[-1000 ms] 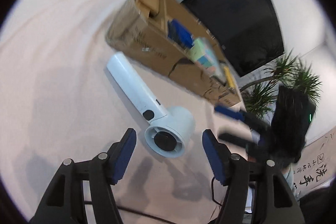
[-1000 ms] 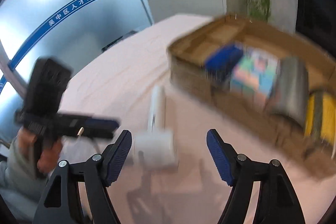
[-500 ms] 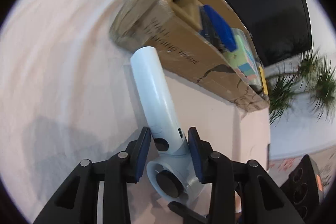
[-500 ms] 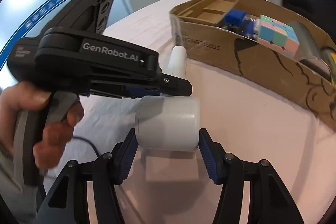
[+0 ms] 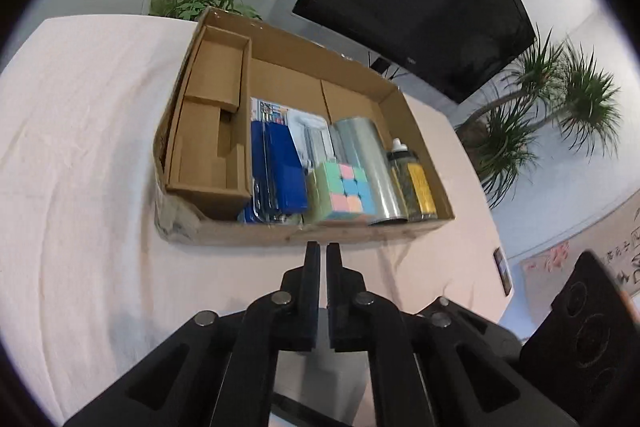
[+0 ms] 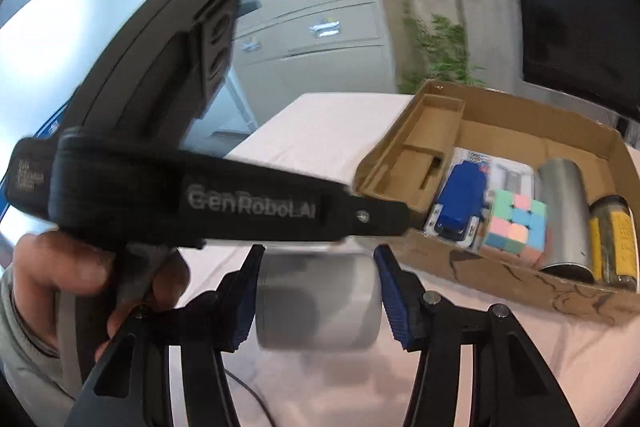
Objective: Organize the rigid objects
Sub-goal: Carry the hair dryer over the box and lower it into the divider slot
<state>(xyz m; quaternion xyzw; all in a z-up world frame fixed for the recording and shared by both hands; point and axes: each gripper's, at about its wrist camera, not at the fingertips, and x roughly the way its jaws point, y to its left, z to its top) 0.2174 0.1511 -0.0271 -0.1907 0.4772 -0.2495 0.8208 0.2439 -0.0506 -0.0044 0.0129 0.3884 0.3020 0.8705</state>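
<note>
Carrying the white handheld fan [image 6: 316,303] toward the cardboard box [image 5: 304,233] just ahead. Right gripper [image 6: 318,297], jaws just closing, pinching the fan's round head. Left gripper [image 5: 323,291] pressed together, nothing visible between its fingers. Next, probably: lifting over the near wall, lowering into free space behind the cube [image 5: 340,193].

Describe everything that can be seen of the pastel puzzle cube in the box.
The pastel puzzle cube is a three-by-three cube of matte plastic tiles in mint, pink, blue and peach, the colours mixed. It sits in the cardboard box at its near wall, wedged between the blue case and the silver cylinder, apparently touching both.
</note>
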